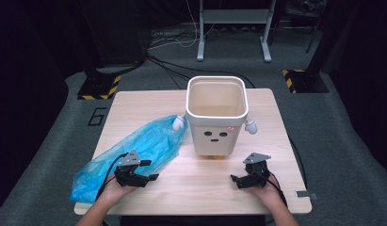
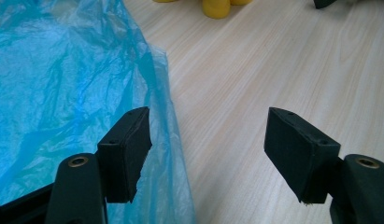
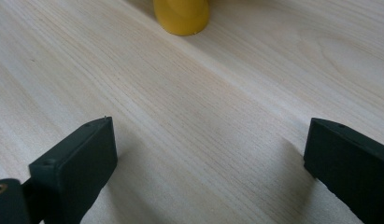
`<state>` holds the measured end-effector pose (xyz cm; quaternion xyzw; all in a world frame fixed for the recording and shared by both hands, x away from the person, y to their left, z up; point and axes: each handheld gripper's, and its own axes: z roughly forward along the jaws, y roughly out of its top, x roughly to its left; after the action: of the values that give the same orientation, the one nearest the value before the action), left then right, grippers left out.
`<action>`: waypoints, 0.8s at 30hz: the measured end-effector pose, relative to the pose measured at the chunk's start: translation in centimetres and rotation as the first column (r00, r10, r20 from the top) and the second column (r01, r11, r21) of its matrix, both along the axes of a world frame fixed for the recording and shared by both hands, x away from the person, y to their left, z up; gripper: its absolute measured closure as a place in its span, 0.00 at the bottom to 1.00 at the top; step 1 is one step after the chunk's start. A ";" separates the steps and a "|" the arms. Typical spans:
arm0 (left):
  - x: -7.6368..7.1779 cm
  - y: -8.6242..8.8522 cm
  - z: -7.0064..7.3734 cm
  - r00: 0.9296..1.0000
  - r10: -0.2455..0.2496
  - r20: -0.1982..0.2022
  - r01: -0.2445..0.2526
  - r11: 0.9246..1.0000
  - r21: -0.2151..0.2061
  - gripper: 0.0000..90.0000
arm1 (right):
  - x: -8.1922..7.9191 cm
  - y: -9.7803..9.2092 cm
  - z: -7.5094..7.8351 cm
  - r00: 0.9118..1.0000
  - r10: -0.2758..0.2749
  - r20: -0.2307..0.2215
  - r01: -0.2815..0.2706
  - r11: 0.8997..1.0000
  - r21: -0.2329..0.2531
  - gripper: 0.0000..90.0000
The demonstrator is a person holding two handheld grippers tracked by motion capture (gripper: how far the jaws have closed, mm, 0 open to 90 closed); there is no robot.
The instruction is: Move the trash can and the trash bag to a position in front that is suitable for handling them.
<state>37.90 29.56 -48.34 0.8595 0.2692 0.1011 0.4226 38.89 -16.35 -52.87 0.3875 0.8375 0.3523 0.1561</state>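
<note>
nearest, the left gripper (image 1: 143, 170) and right gripper (image 1: 242, 179) rest on the surface (image 1: 196, 188), jaws wide apart, holding nothing. the blue bag (image 1: 134, 150) lies flat beside the left one. beyond, the bin (image 1: 217, 117) stands unlined; lining seemingly not begun.

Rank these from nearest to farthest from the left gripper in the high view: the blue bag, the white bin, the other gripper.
From the left gripper:
1. Blue plastic bag, lying right beside and under it, at the table's left.
2. White bin, standing ahead, mid-table.
3. Right gripper, across the near edge.
</note>
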 end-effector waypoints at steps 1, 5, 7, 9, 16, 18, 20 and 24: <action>0.1 0.3 0.1 1.000 0.008 0.003 -0.008 1.000 0.007 0.35 | 0.0 0.0 0.0 1.000 0.000 0.000 0.000 1.000 0.000 0.02; 0.2 0.8 0.2 1.000 0.027 0.009 -0.027 1.000 0.012 0.35 | 0.0 0.0 0.0 1.000 0.000 0.000 0.000 1.000 0.000 0.02; 0.3 1.2 0.2 0.999 0.041 0.010 -0.041 0.999 0.017 0.35 | 0.0 0.0 0.0 1.000 0.000 0.000 0.000 1.000 0.000 0.02; 0.5 1.6 0.3 0.999 0.045 0.010 -0.045 0.999 0.024 0.35 | 0.0 0.0 0.0 1.000 0.000 0.000 0.000 1.000 0.000 0.02; 1.3 3.6 0.1 0.995 0.097 0.002 -0.097 0.995 0.038 0.35 | 0.0 0.0 0.0 1.000 0.000 0.000 0.000 1.000 0.000 0.02; 1.4 4.2 0.0 0.994 0.113 -0.002 -0.113 0.993 0.034 0.35 | 0.0 0.0 0.0 1.000 0.000 0.000 0.000 1.000 0.000 0.02; 1.6 4.7 -0.1 0.992 0.129 -0.008 -0.129 0.991 0.032 0.35 | 0.0 0.0 0.0 1.000 0.000 0.000 0.000 1.000 0.000 0.02; 1.9 5.3 -0.2 0.989 0.150 -0.017 -0.149 0.988 0.028 0.34 | 0.0 0.0 0.0 1.000 0.000 0.000 0.000 1.000 0.000 0.02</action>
<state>39.85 34.89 -48.58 0.8433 0.3357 0.1279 0.3997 38.89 -16.35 -52.87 0.3875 0.8375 0.3523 0.1562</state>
